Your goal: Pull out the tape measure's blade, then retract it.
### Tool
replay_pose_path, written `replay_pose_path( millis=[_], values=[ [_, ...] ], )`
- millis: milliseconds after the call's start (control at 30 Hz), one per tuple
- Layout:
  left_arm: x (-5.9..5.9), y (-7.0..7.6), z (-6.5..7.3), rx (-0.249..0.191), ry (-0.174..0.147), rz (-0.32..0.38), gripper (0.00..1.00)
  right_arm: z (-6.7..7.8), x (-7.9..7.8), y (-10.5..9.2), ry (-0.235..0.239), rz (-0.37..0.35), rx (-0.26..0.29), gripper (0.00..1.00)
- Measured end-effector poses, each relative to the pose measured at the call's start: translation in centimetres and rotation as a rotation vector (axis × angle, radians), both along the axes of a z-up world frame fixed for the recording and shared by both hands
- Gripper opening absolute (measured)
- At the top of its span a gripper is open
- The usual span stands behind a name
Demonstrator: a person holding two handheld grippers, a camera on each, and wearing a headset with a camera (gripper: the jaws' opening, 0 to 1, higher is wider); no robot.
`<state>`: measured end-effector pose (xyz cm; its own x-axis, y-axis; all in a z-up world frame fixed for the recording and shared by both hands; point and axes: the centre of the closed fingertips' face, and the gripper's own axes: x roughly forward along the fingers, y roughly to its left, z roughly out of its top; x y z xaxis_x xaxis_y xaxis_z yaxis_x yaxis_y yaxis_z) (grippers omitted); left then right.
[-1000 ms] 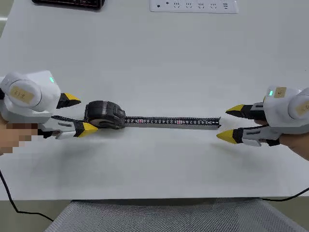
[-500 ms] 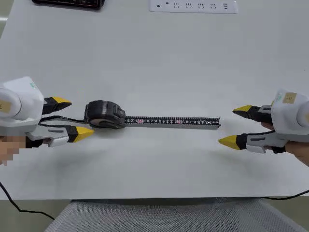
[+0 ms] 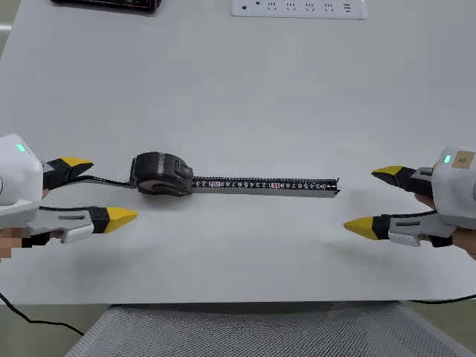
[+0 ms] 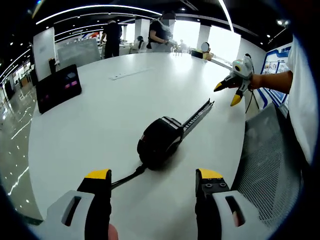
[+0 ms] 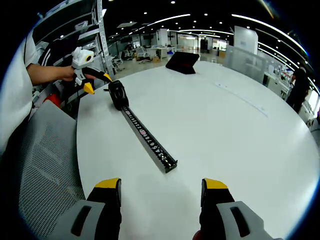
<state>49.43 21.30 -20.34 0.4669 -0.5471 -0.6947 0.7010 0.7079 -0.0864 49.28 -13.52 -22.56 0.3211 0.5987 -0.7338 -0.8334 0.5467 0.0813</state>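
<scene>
The black tape measure (image 3: 160, 175) lies on the white table (image 3: 238, 89), blade (image 3: 264, 184) drawn out toward three o'clock. The left gripper (image 3: 103, 190) hovers at its nine o'clock, the right gripper (image 3: 372, 198) beyond the blade tip at three o'clock; both gape wide, holding nothing.

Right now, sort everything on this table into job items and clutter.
Job: tape measure, its pulled-out blade, left gripper, right gripper, both open.
Lying about: power strip, dark device at the far edge.
</scene>
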Motion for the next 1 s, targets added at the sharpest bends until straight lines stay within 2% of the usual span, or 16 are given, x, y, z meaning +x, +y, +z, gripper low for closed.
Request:
replay_pose_path(
  millis=[400,1000],
  values=[
    [-1.1,-0.1,0.1,-0.018,0.0,0.015,0.72,0.2,-0.6,0.1,-0.004,-0.023,0.013,0.71],
    [-2.0,-0.2,0.7,-0.047,-0.023,0.038,0.83,1.1,-1.4,-0.4,-0.028,-0.052,0.03,0.82]
  ],
)
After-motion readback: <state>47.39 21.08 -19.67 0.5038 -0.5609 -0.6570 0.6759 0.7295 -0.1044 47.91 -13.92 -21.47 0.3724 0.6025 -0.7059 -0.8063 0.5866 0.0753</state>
